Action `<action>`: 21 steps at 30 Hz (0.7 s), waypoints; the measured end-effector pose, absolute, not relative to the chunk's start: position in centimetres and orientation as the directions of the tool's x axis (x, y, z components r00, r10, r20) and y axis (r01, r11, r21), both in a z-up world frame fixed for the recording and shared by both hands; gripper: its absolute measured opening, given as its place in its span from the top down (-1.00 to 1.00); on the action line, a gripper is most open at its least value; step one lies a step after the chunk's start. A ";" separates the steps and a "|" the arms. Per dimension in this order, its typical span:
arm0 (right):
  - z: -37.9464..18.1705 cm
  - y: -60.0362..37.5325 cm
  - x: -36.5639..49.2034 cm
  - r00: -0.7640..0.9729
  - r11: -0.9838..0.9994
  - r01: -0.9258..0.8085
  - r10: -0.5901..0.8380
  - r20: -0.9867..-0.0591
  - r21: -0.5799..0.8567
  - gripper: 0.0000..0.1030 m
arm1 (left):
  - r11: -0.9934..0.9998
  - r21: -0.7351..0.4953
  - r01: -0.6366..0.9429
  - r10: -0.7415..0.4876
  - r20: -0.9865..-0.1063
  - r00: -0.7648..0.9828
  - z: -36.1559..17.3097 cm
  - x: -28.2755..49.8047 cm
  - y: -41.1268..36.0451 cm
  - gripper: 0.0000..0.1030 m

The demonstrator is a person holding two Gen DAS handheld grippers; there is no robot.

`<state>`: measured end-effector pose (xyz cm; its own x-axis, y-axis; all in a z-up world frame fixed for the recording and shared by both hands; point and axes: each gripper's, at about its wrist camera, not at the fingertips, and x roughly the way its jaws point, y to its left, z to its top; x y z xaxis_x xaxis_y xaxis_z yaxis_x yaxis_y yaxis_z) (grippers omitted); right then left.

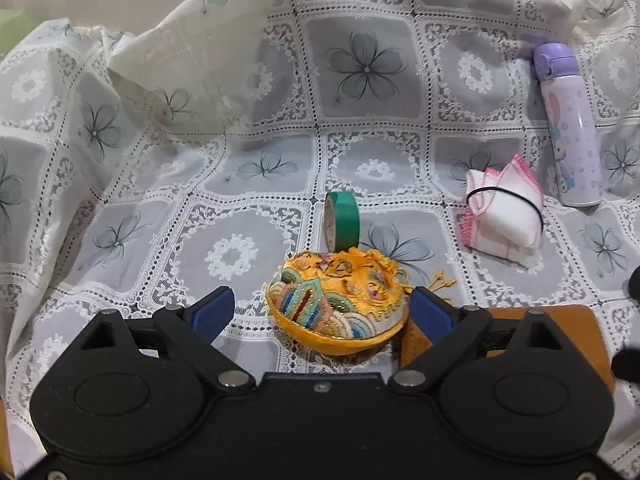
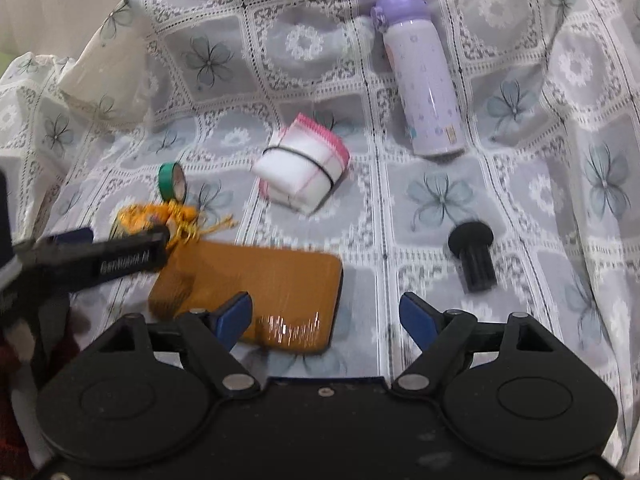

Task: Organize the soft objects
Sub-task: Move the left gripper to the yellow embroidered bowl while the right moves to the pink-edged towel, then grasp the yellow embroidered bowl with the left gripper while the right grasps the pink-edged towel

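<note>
Lace cloth [image 1: 360, 64] with grey flower squares covers the whole work surface. Left gripper [image 1: 323, 308] is wide open, holding nothing; its blue fingers [image 1: 212, 310] stand either side of an embroidered yellow pouch [image 1: 338, 304], apart from it. The pouch lies on the cloth at the near centre, with a green tape roll [image 1: 343, 220] standing on edge just beyond it. A brown board [image 2: 256, 284] lies flat just right of the pouch. Right gripper [image 2: 326, 318] is also wide open and empty, hovering over the near edge of that board. A folded white cloth bundle [image 2: 302, 170] with pink trim, bound by a black band, rests farther back. A purple bottle [image 2: 420, 80] lies beyond it to the right. A black knob [image 2: 474, 254] lies to the right of the board, well apart from it.
</note>
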<state>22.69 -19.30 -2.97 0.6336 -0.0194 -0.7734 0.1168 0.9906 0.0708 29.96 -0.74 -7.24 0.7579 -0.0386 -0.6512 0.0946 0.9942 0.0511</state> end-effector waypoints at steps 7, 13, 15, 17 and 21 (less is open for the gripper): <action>-3.5 -19.3 26.4 0.653 0.992 0.117 -0.042 -0.756 0.046 -0.62 | 0.996 -0.023 0.084 -0.079 -0.641 0.764 -8.5 31.0 0.9 -0.95; -4.0 -19.1 29.2 0.674 0.995 0.100 -0.055 -0.736 0.018 -0.66 | 0.987 -0.132 0.088 -0.151 -0.622 0.768 -9.2 31.4 2.3 -0.95; -4.3 -18.9 30.1 0.679 0.996 0.094 -0.060 -0.732 0.005 -0.72 | 0.981 -0.171 0.087 -0.175 -0.613 0.771 -9.7 31.4 2.8 -0.95; -4.6 -18.7 31.2 0.685 0.996 0.086 -0.065 -0.726 -0.008 -0.73 | 0.977 -0.200 0.078 -0.186 -0.608 0.772 -9.9 31.5 3.1 -0.95; -5.3 -18.2 32.9 0.701 0.997 0.070 -0.076 -0.709 -0.038 -0.83 | 0.972 -0.217 0.085 -0.203 -0.611 0.765 -10.2 31.7 3.3 -0.95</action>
<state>32.92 -18.16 -5.34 0.7009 -0.0758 -0.7093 0.0699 0.9969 -0.0375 31.70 3.27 -10.21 0.7654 -0.2030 -0.6107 0.0849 0.9725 -0.2169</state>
